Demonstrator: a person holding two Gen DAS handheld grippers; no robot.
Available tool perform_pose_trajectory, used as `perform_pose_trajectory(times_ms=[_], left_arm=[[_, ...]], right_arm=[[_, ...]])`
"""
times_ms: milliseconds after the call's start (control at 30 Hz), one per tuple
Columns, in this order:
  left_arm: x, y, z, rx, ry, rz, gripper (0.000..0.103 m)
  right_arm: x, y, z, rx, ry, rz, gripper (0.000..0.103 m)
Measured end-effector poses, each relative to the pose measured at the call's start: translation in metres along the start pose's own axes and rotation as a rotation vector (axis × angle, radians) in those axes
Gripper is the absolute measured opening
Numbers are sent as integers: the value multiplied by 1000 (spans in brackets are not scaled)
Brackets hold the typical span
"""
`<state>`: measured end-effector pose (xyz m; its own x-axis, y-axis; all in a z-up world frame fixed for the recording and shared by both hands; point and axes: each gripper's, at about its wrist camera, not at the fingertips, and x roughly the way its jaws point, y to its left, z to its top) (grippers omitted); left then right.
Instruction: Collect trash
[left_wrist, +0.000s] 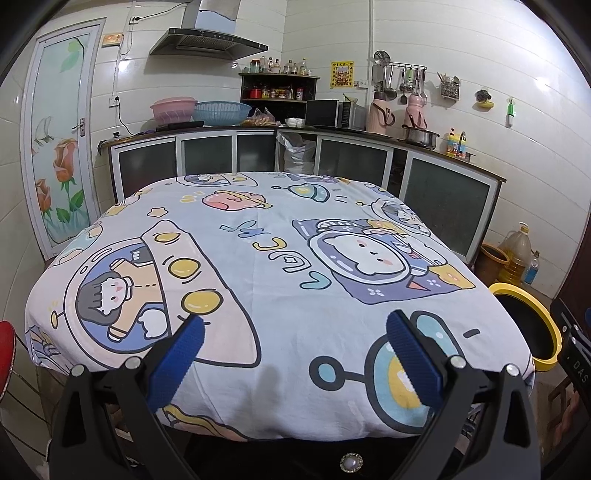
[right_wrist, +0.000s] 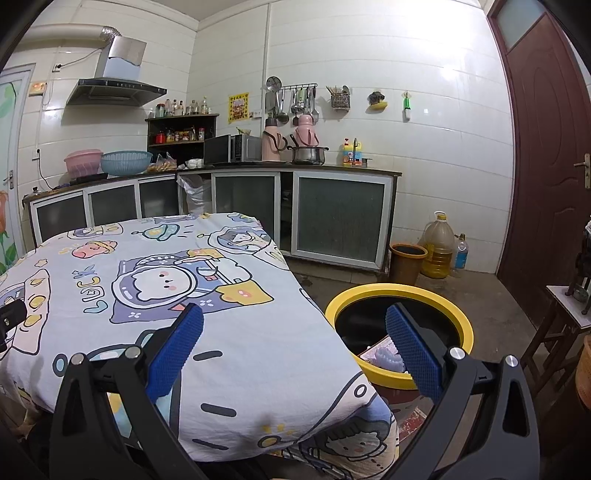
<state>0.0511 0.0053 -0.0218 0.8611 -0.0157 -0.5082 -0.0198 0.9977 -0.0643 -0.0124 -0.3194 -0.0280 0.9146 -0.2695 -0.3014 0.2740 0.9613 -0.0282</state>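
Trash (right_wrist: 384, 356) sits in the bin (right_wrist: 458, 325); both hand-held grippers (left_wrist: 295, 347) (right_wrist: 295, 343) gape empty, so a careless swing could tip it.

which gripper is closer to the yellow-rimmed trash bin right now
Right. The right gripper hangs open at the table edge beside the trash bin; the left gripper sits open farther along the table.
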Motion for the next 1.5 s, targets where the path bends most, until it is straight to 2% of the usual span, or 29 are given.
perform_pose_trajectory(times_ms=[1500], left_arm=[[2,-5,-3,18,10,-17,95]], right_arm=[[3,3,-2,10,20,-10,95]])
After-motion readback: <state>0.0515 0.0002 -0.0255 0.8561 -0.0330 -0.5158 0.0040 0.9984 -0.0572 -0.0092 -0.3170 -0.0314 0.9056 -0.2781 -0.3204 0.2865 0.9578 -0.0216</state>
